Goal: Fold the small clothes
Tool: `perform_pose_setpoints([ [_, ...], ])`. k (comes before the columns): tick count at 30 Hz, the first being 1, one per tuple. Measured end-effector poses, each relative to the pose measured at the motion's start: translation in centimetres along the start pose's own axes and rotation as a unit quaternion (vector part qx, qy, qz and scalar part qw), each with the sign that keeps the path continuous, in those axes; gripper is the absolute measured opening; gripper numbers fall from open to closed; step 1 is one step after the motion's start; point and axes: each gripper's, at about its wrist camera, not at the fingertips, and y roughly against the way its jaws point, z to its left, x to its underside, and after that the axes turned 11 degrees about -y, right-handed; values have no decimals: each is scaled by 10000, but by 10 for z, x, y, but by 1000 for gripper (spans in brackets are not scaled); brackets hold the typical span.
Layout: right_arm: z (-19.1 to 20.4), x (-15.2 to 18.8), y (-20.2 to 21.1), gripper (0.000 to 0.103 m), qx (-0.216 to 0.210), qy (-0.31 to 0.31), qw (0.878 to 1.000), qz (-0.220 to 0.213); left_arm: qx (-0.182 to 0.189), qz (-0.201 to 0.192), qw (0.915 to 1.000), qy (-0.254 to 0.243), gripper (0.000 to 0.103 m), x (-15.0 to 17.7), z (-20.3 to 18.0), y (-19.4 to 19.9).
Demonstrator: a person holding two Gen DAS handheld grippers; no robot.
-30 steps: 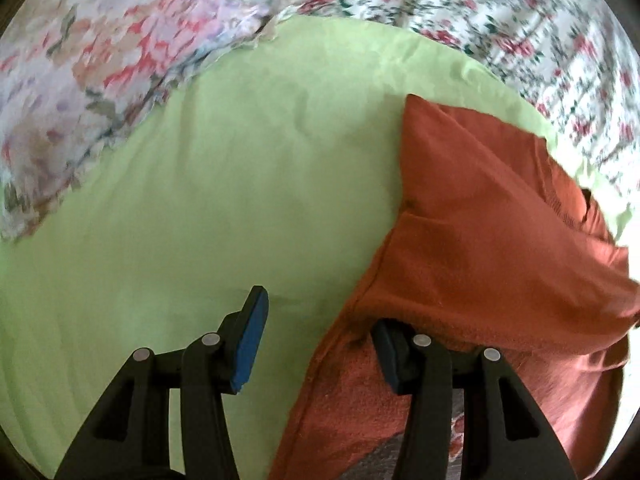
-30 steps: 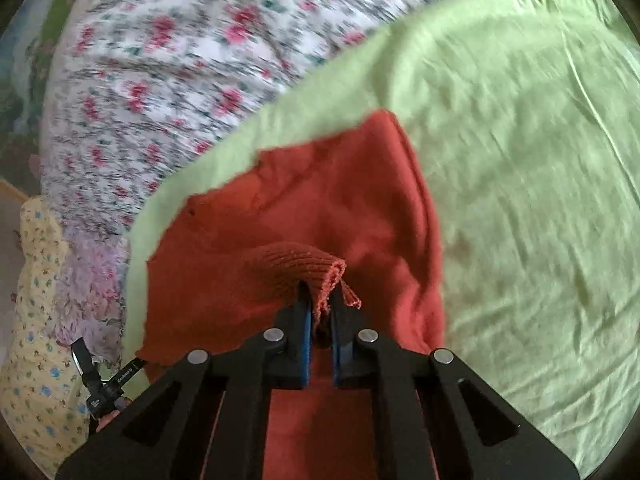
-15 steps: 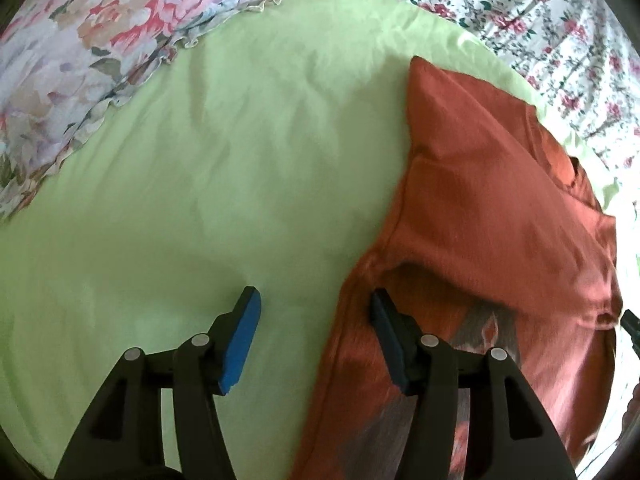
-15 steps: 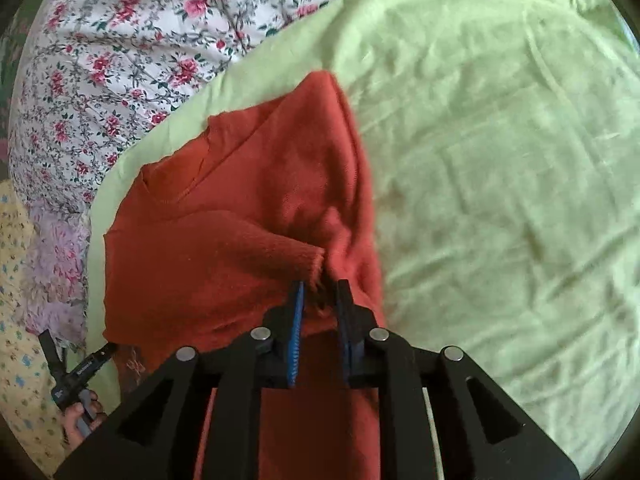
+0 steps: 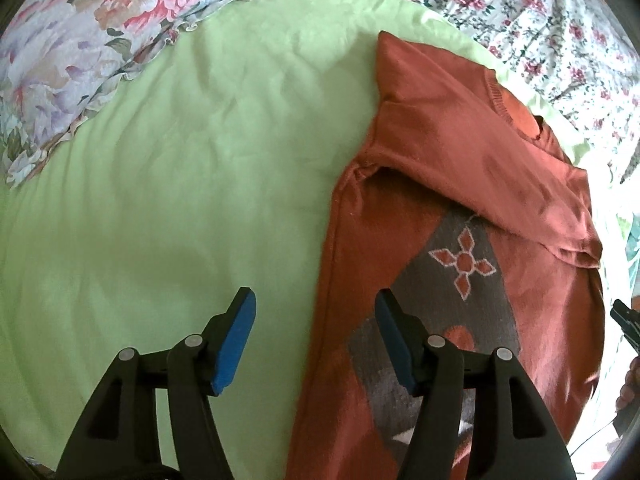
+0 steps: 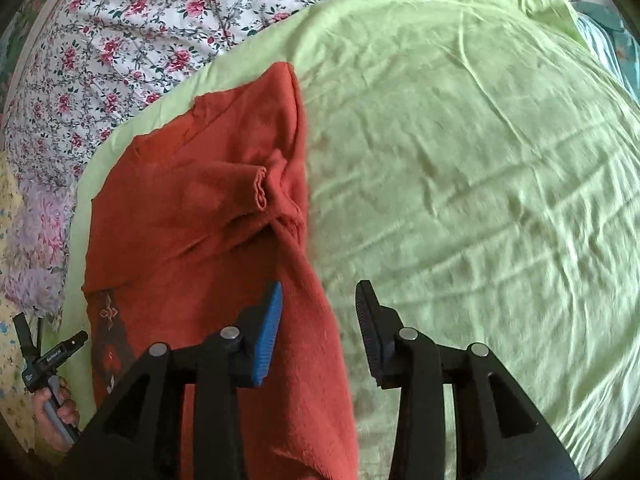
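Our jaws stand apart on both sides, gripping nothing: the left gripper (image 5: 314, 336) straddles the left edge of the rust-red sweater (image 5: 460, 208), and the right gripper (image 6: 318, 322) straddles its right edge. The sweater lies flat on the green sheet (image 6: 460, 160), one sleeve (image 6: 224, 196) folded across the chest, near the floral bedspread (image 6: 120, 32). A grey patterned panel (image 5: 452, 280) shows on its front

A light green sheet (image 6: 460, 160) covers a bed with floral bedding (image 6: 132, 20) behind it.
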Motion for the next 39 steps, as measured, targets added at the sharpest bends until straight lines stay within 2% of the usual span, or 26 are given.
perform_pose_setpoints([
  [6, 17, -15, -11, 41, -28, 161, 9998, -65, 34, -234, 9997, 30, 67, -27, -5, 11],
  [12, 37, -65, -42, 42, -88, 79, 9996, -268, -109, -340, 9993, 62, 68, -72, -15, -1],
  [14, 42, -84, -55, 42, 26, 68, 9993, -359, -116, -347, 9993, 123, 68, -87, -19, -10],
  [18, 52, -106, -83, 42, 180, 154, 9994, -236, -75, -370, 9991, 213, 69, -115, -24, -27],
  [20, 60, -108, -101, 42, 405, 407, 9983, -82, -52, -356, 9992, 198, 73, -127, -29, -36],
  [22, 60, -107, -111, 42, 446, 453, 9980, 24, -89, -278, 9995, 131, 73, -138, -36, -50],
  [23, 61, -106, -113, 32, 449, 498, 9977, 11, -82, -214, 9997, 101, 74, -142, -38, -58],
  [24, 62, -105, -113, 17, 432, 548, 9976, -3, -75, -139, 9998, 88, 75, -145, -40, -66],
  [25, 64, -104, -113, 11, 335, 605, 9976, 50, -74, -48, 9999, 93, 75, -147, -41, -72],
  [27, 64, -107, -105, 9, 159, 562, 9983, 14, -36, 31, 9999, 163, 75, -152, -41, -80],
  [30, 55, -118, -76, 8, -407, 272, 9986, -199, -27, -15, 9997, 244, 76, -155, -40, -83],
  [35, 35, -120, -111, 8, -244, 124, 9995, 174, -224, -106, 9995, 179, 78, -156, -42, -88],
  [39, 29, -122, -111, 11, -427, -173, 9987, 209, -341, -96, 9993, 155, 78, -149, -38, -79],
])
